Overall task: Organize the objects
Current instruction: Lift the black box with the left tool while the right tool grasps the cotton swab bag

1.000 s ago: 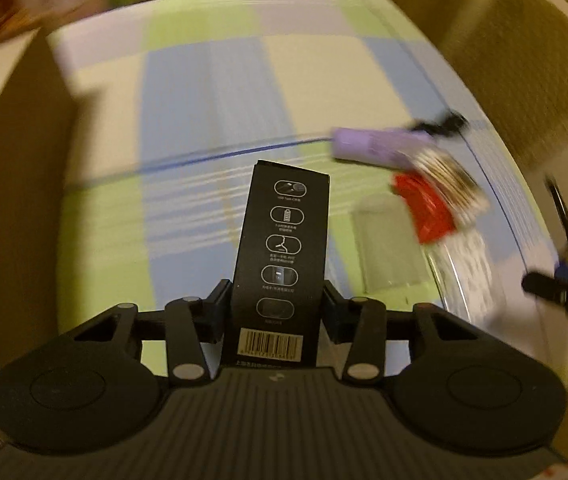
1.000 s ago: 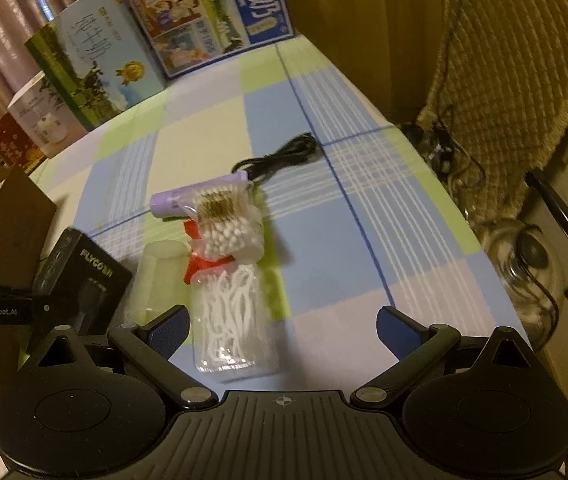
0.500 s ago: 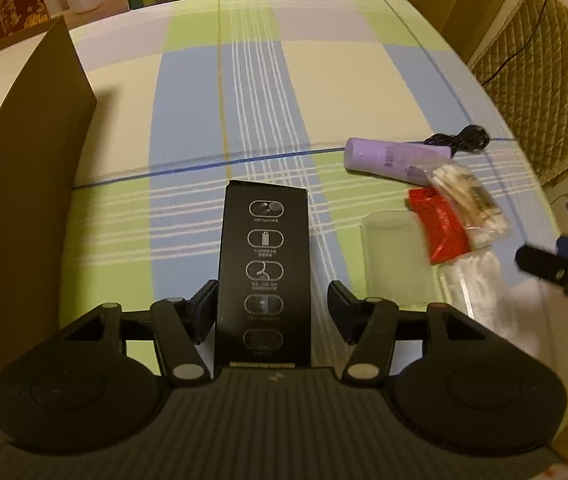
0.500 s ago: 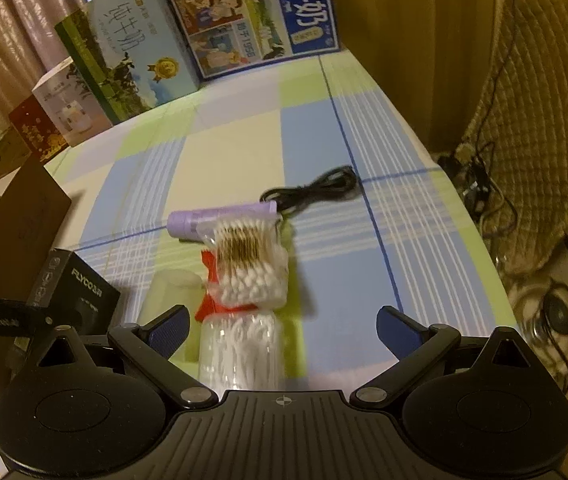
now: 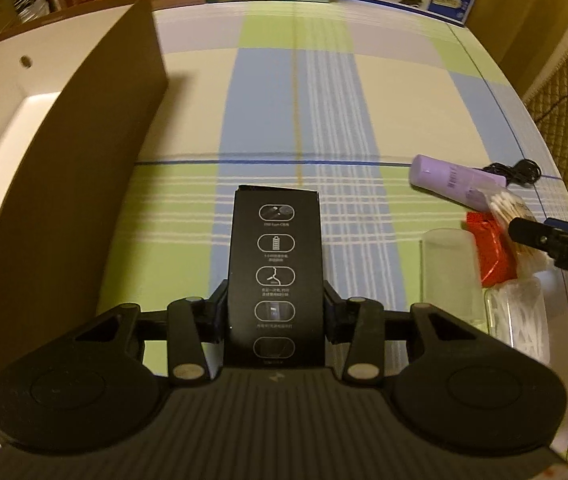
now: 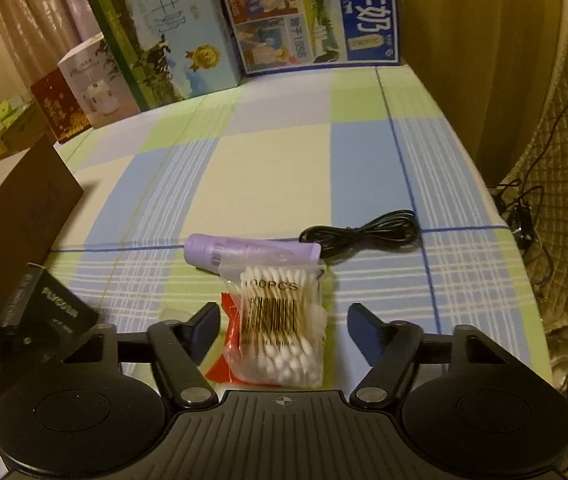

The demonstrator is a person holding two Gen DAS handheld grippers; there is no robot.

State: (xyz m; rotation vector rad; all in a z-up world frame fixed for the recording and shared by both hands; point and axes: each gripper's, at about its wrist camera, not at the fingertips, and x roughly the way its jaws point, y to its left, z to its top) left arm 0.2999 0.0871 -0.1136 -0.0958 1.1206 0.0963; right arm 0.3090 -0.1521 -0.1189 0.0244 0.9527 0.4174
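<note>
Black box (image 5: 276, 276) with white icons sits clamped between your left gripper's (image 5: 276, 312) fingers, its long axis running straight away from you along the fingers, far end toward the blue line on the checked tablecloth (image 5: 296, 92). To your left a brown-walled storage box (image 5: 84, 168) with a white interior stands just beside it; ahead the cloth lies bare up to the milk cartons (image 6: 304, 16) at the far edge.

Your right gripper (image 6: 284, 320) is spread wide with nothing between its fingers, and hovers over the bag of cotton swabs (image 6: 280, 320), which lies lengthwise toward you. The bag overlaps a red packet (image 6: 230, 332) and touches a purple tube (image 6: 252, 254) lying crosswise. A coiled black cable (image 6: 364, 232) lies just beyond the tube's right end. Right of that, the cloth is bare to the table's edge. A frosted cup (image 5: 450, 272) lies left of the red packet.
</note>
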